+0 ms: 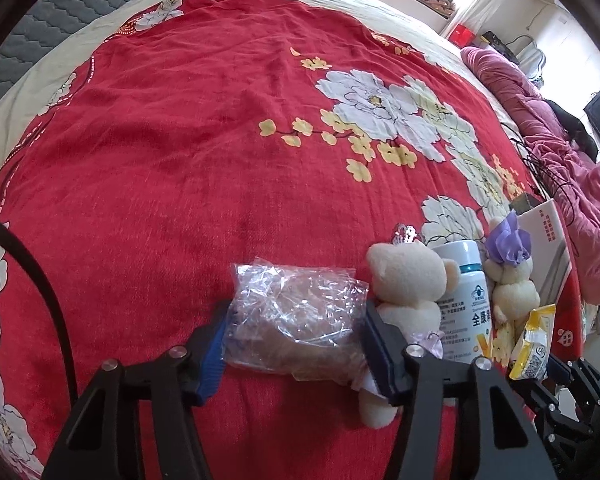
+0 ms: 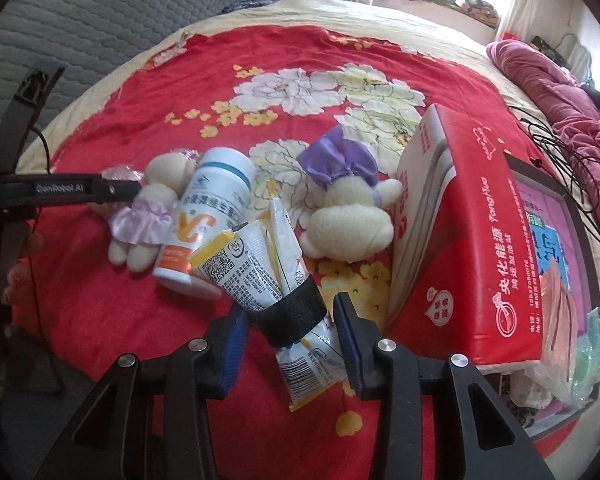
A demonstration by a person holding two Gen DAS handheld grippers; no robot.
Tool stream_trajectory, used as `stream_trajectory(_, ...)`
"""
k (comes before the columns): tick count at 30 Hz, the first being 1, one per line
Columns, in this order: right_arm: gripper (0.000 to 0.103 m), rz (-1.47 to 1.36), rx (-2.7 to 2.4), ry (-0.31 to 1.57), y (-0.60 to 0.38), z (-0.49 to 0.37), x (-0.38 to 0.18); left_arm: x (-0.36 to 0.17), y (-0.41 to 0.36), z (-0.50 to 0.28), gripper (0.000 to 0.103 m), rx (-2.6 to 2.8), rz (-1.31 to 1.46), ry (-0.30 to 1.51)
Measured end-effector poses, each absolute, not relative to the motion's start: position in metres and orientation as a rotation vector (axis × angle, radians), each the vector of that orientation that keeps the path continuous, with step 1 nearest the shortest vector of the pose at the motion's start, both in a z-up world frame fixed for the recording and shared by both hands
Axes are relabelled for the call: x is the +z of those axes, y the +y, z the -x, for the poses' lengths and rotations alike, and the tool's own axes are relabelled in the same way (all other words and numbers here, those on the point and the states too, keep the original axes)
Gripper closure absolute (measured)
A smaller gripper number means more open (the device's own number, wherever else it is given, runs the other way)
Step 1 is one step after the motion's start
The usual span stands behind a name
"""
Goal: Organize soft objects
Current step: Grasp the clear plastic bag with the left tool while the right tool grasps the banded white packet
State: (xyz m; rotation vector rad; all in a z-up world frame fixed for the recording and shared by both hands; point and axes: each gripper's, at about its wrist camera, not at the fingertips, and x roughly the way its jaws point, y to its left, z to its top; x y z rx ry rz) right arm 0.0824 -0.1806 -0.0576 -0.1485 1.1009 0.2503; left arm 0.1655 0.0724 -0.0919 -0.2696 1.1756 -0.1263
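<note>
left gripper (image 1: 294, 344) clamps the clear plastic bag (image 1: 296, 320); right gripper (image 2: 290, 344) grasps a snack packet (image 2: 284, 280). both plush bears (image 2: 348, 216) lie unsorted at twelve o'clock, so little is done.

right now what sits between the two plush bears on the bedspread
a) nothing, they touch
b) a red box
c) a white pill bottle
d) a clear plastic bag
c: in the right wrist view the white pill bottle lies between the bear with the pink skirt and the bear with the purple bow.
</note>
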Motion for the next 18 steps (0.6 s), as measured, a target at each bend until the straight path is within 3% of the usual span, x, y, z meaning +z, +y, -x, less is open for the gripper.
stream_trajectory(18,0.060,0.109,0.266,1.098,-0.172,-0.071,-0.046,-0.057,0.068,-0.122,0.044,-0.123,0.186,1.113)
